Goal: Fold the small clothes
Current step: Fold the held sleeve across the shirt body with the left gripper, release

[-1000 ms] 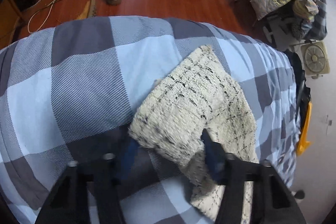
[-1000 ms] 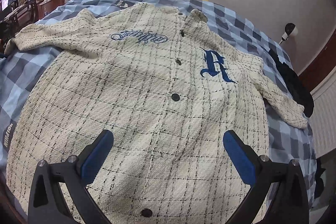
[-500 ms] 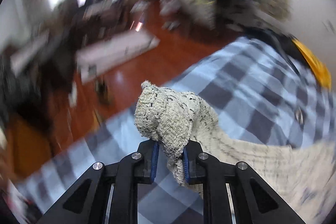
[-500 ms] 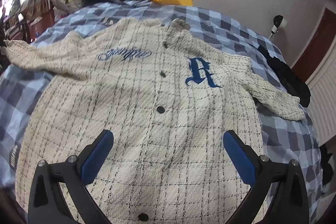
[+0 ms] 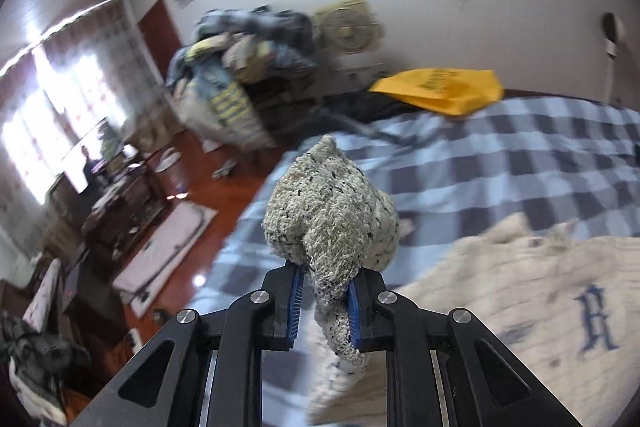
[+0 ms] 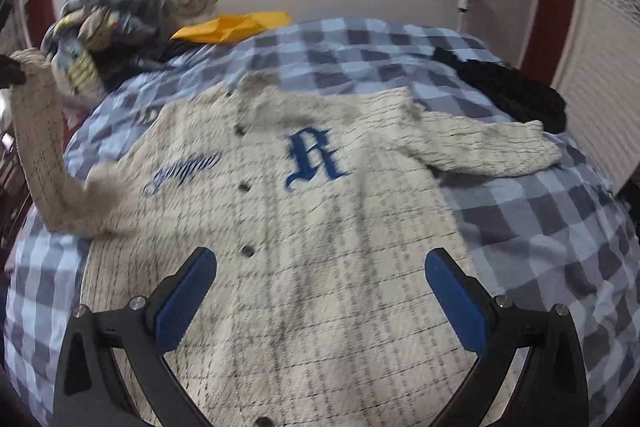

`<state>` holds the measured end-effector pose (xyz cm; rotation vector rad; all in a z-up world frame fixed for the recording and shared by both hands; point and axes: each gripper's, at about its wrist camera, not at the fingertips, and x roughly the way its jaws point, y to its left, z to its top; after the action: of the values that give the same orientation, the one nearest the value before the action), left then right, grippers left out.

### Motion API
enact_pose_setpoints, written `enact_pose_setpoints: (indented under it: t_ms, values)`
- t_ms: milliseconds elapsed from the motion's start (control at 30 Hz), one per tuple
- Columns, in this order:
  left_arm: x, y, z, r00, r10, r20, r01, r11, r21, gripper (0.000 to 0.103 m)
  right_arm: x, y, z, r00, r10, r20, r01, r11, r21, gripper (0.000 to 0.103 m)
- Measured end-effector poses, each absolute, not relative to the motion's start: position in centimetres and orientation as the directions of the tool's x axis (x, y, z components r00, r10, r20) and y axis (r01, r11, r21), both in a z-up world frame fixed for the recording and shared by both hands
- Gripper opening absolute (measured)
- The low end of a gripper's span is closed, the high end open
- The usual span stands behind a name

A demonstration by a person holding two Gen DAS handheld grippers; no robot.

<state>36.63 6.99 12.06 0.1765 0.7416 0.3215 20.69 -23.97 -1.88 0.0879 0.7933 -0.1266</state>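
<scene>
A cream tweed jacket point(image 6: 320, 227) with a blue letter R and dark buttons lies face up on the checked bed cover point(image 6: 540, 219). My left gripper point(image 5: 322, 301) is shut on the cuff of the jacket's sleeve point(image 5: 332, 215) and holds it raised above the bed. In the right wrist view that sleeve point(image 6: 40, 147) rises at the far left. The jacket body also shows in the left wrist view point(image 5: 540, 307). My right gripper point(image 6: 320, 291) is open and empty above the jacket's lower front. The other sleeve point(image 6: 492, 147) lies flat to the right.
A yellow bag point(image 5: 440, 91) and a black garment point(image 6: 504, 91) lie at the far side of the bed. A pile of clothes point(image 5: 240, 83) and a fan point(image 5: 348, 31) stand beyond it. The bed's left edge drops to a wooden floor point(image 5: 192, 195).
My left gripper closed on the sleeve cuff, lifted it off the bed and swung towards the jacket body. My right gripper stayed open and tilted up a little.
</scene>
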Motion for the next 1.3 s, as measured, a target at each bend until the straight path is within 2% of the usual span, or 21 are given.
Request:
enact_pose_setpoints:
  t_ms: [400, 533, 633, 700, 800, 867, 933, 1033, 1167, 1233, 1300]
  values:
    - [39.9, -15.0, 6.7, 0.689, 0.065, -0.722, 0.023, 0.994, 0.111, 0.018, 20.7, -28.9, -0.9, 0.702, -0.182, -0.688, 0.280, 0.959, 0.032, 0.102]
    - [40.7, -19.7, 2.5, 0.633, -0.017, -0.774, 0.095, 0.994, 0.057, 0.018, 21.5, -29.7, -1.4, 0.690, -0.192, -0.698, 0.297, 0.954, 0.031, 0.102]
    - [40.1, -22.9, -0.9, 0.580, -0.035, -0.814, 0.168, 0.983, 0.078, 0.020, 21.7, -29.8, -1.7, 0.685, -0.200, -0.700, 0.300, 0.954, 0.021, 0.102]
    - [39.8, -24.4, -2.8, 0.555, -0.023, -0.832, 0.218, 0.969, 0.119, 0.026, 21.8, -30.0, -1.7, 0.685, -0.205, -0.699, 0.303, 0.953, 0.018, 0.102]
    - [39.0, -25.2, -3.6, 0.534, -0.078, -0.842, 0.244, 0.968, 0.065, 0.048, 21.8, -30.5, -1.7, 0.686, -0.208, -0.698, 0.316, 0.948, 0.028, 0.102]
    - [38.1, -25.3, -2.5, 0.552, -0.166, -0.817, 0.237, 0.971, -0.037, 0.100, 21.7, -30.8, -1.6, 0.686, -0.211, -0.696, 0.330, 0.943, 0.039, 0.102]
    - [36.8, -25.8, -0.7, 0.599, -0.209, -0.773, 0.206, 0.973, -0.103, 0.103, 21.5, -31.2, -1.4, 0.689, -0.219, -0.691, 0.350, 0.935, 0.053, 0.102]
    - [36.2, -27.3, 1.8, 0.559, -0.258, -0.788, 0.279, 0.953, -0.115, 0.103, 20.8, -32.1, -0.7, 0.708, -0.246, -0.661, 0.391, 0.917, 0.077, 0.102]
    - [33.6, -26.7, 5.5, 0.615, -0.158, -0.773, 0.317, 0.947, 0.058, 0.103, 19.7, -33.6, 0.3, 0.721, -0.315, -0.617, 0.458, 0.885, 0.082, 0.102]
    - [31.5, -24.0, 6.9, 0.669, -0.088, -0.738, 0.298, 0.941, 0.158, 0.103, 19.7, -34.4, 0.3, 0.710, -0.325, -0.625, 0.475, 0.876, 0.085, 0.102]
    - [30.2, -20.8, 7.3, 0.679, -0.048, -0.733, 0.285, 0.937, 0.203, 0.103, 20.3, -35.0, -0.1, 0.693, -0.309, -0.651, 0.473, 0.877, 0.088, 0.102]
